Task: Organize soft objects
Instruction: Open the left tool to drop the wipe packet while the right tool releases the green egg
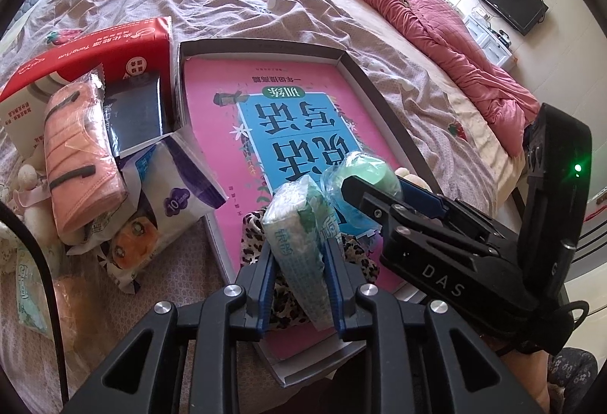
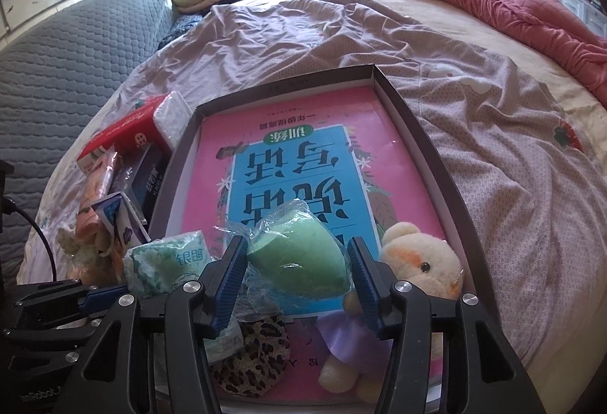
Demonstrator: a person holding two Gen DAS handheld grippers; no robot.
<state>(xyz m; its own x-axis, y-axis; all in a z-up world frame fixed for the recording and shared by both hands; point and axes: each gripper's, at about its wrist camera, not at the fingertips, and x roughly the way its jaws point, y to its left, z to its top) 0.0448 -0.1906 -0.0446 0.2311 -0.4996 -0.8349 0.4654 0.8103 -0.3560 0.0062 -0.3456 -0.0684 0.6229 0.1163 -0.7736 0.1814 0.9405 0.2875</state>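
Right wrist view shows the right gripper (image 2: 296, 272) grasping a green sponge (image 2: 299, 258) in clear wrap over the near end of the tray (image 2: 428, 148). Beside it, the left gripper (image 1: 299, 281) clamps a tissue pack (image 1: 299, 243) over the same end. 2 soft items already lie in the tray: a plush bear (image 2: 421, 262) and a leopard-print pouch (image 2: 250, 361). Left of the tray, a face mask pack (image 1: 76, 156) and other packets wait, so sorting looks under halfway.
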